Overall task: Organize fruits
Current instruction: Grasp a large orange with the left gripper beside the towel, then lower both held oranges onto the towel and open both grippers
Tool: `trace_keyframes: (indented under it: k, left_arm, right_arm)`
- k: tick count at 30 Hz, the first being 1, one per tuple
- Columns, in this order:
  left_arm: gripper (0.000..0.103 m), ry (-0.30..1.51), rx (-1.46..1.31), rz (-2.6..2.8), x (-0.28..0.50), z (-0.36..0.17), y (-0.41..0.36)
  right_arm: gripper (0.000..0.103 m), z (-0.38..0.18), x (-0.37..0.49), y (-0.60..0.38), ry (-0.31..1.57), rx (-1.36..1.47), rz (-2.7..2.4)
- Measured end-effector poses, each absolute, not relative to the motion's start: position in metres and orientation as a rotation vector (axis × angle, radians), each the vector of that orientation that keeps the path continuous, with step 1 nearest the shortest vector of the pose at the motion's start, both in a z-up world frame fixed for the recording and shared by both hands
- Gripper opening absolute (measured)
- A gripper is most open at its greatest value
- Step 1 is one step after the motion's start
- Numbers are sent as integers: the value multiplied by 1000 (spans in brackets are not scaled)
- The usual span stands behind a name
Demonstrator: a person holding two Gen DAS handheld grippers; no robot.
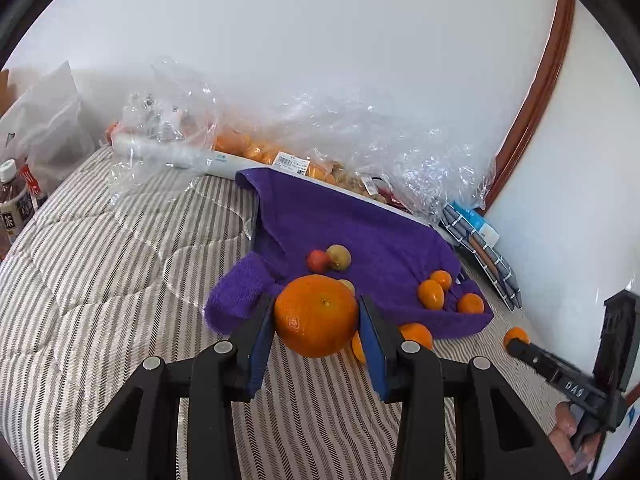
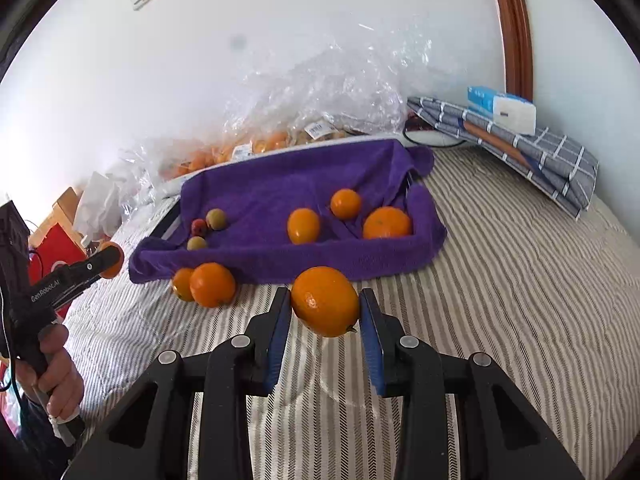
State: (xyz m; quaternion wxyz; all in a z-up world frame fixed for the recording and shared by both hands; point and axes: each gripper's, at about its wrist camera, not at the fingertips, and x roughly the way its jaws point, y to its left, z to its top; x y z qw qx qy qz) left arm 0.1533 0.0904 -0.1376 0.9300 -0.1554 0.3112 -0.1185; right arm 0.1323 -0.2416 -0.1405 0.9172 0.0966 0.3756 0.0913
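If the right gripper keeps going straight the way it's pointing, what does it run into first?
Probably the near edge of the purple towel, just beyond the orange that the right gripper holds; depth is uncertain.

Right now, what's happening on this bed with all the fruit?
A person holds a two-finger tool in each hand. The left tool grips a large round orange; the right tool grips an oval orange fruit. Ahead, a purple towel already holds three oranges and three small fruits. Two more oranges sit on the striped quilt beside it.
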Motion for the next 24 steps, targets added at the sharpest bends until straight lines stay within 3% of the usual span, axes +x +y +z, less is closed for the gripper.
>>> trace_keyframes:
  k: [14,24]
  left_arm:
    - [39,628,-303,-170,204,-107,85]
    - [39,744,-324,-109,285,-124,65]
  right_arm:
    - [34,-103,199,-248,689,140,181]
    - [34,-120,275,-254,721,140,149]
